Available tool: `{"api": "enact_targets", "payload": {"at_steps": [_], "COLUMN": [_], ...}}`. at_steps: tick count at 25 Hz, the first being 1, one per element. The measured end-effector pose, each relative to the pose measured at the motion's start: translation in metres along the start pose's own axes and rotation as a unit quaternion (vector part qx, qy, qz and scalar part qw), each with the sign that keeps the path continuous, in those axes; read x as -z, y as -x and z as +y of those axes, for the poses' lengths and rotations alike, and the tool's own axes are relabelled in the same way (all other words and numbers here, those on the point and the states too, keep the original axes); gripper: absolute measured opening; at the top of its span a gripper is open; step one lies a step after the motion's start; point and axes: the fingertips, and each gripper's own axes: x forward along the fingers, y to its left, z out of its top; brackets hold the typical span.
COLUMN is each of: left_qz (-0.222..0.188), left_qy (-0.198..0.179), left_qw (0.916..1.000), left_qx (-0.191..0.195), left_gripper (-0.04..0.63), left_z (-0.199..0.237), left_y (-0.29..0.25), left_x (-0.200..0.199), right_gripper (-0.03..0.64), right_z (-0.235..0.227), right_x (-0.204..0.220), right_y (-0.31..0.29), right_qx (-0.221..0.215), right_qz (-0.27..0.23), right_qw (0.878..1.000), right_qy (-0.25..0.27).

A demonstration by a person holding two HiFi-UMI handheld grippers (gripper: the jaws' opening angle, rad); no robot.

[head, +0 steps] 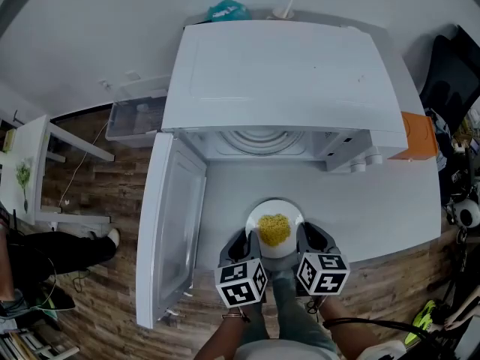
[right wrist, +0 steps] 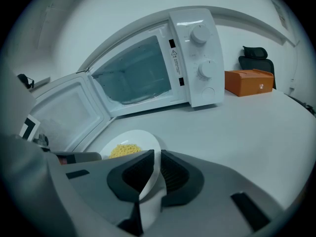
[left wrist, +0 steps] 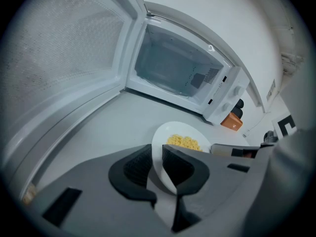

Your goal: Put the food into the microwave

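The microwave's door (head: 171,223) stands swung fully open at the far left, hinged on the left side, and leaves the way to the opening unblocked. Just right of it, the left gripper (left wrist: 157,158) is closed on the left rim of a white plate (head: 276,205), with the rim pinched edge-on between its ribbed pads. The plate sits between the two grippers, over the near part of the white tabletop (head: 390,201); whether it rests there or is lifted just clear cannot be told. A small heap of yellow food (head: 274,229), either corn kernels or small pasta, lies in the middle of the plate. On the opposite side, the right gripper (right wrist: 157,165) clamps the right rim in the same way.

Both grippers lie side by side, jaws pointing forward and marker cubes back toward the person, so the line between them runs parallel to the microwave (head: 277,81) front. The plate is round, so no axis matters. What counts is that the empty cavity (head: 259,142) lies straight ahead of the plate, near it and in line with it. Neither hand is nearer. The likely move is a level, two-handed push forward, with the left gripper kept off the door's inner face.

Further right are the control knobs (right wrist: 199,33), then an orange box (right wrist: 249,81), both well clear of the path
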Motion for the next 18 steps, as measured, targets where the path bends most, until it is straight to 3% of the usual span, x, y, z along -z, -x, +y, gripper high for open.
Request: {"api": "enact_targets", "payload": {"at_steps": [18], "left_qz": [-0.032], "left_qy": [-0.001], "left_qw": [0.9995], "left_qx": [0.004], "left_gripper": [0.064], "left_z": [-0.005], "left_y": [0.03], "left_x": [-0.026], "right_gripper": [0.051], "right_z": [0.019], "right_x": [-0.031], "right_y": [0.024], "right_qx": [-0.012], "right_qz": [-0.032], "right_qw": [0.999], "right_qy": [0.009]}}
